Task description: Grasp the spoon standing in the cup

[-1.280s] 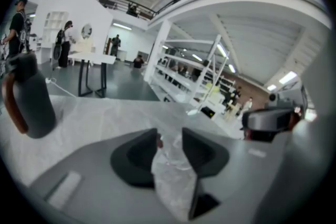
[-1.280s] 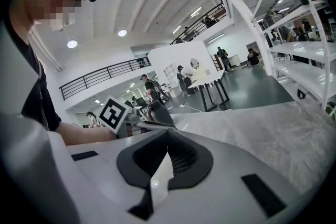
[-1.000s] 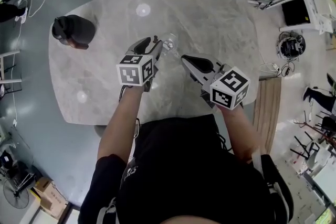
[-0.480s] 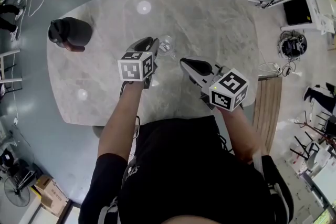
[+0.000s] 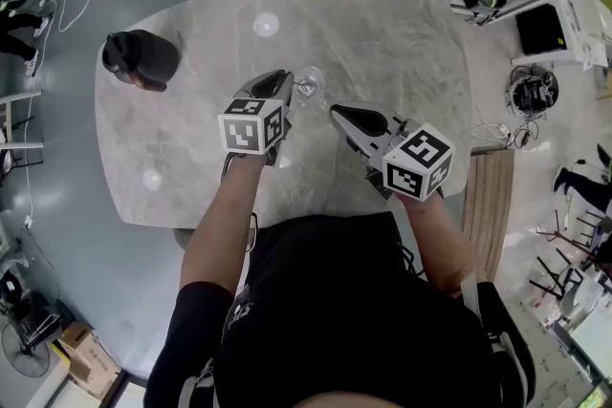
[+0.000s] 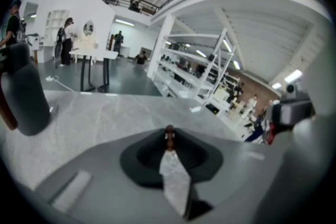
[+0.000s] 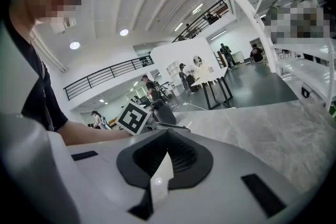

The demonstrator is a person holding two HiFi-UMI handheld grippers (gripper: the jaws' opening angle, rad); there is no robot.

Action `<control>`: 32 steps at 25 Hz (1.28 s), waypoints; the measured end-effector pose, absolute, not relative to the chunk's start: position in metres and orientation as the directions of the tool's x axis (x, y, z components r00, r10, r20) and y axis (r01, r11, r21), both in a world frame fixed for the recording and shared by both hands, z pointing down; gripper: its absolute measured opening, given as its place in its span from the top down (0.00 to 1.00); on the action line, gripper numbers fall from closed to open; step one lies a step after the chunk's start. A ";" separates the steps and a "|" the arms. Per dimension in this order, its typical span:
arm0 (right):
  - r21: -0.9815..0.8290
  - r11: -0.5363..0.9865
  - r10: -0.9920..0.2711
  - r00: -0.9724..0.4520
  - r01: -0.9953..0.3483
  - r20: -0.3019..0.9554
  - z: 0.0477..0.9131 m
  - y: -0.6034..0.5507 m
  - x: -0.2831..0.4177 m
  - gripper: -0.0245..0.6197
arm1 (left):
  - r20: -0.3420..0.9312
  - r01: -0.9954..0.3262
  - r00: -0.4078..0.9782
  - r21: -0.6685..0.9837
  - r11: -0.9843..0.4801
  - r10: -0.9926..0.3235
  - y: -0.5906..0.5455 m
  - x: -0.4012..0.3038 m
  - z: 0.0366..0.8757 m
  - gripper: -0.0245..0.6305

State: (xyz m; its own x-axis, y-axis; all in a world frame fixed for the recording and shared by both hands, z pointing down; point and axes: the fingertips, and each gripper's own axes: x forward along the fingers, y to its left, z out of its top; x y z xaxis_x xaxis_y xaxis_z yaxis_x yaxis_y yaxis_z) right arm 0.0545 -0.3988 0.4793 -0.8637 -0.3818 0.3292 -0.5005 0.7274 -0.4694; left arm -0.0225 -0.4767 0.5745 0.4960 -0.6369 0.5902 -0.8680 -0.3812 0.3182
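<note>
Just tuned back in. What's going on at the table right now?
A person works at a marble table with a gripper in each hand. The left gripper has just been closing its jaws at the clear cup. The left gripper view shows them pinched on a thin brown tip, apparently the handle of the spoon. The right gripper hangs beside it, shut and empty. A dark jug stands apart at the table's left.
</note>
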 end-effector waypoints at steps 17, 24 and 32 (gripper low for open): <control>-0.381 0.772 -0.436 -0.860 -0.509 0.266 0.418 -0.337 0.002 0.97 | 0.387 -0.888 0.448 0.296 -0.351 -0.806 -0.389 -0.121 0.437 0.87; -0.339 0.767 -0.500 -0.839 -0.544 0.214 0.391 -0.311 -0.012 0.97 | 0.321 -0.899 0.425 0.259 -0.353 -0.846 -0.331 -0.165 0.398 0.88; -0.301 0.787 -0.517 -0.842 -0.538 0.154 0.363 -0.291 -0.006 0.97 | 0.249 -0.914 0.387 0.233 -0.333 -0.888 -0.296 -0.185 0.363 0.88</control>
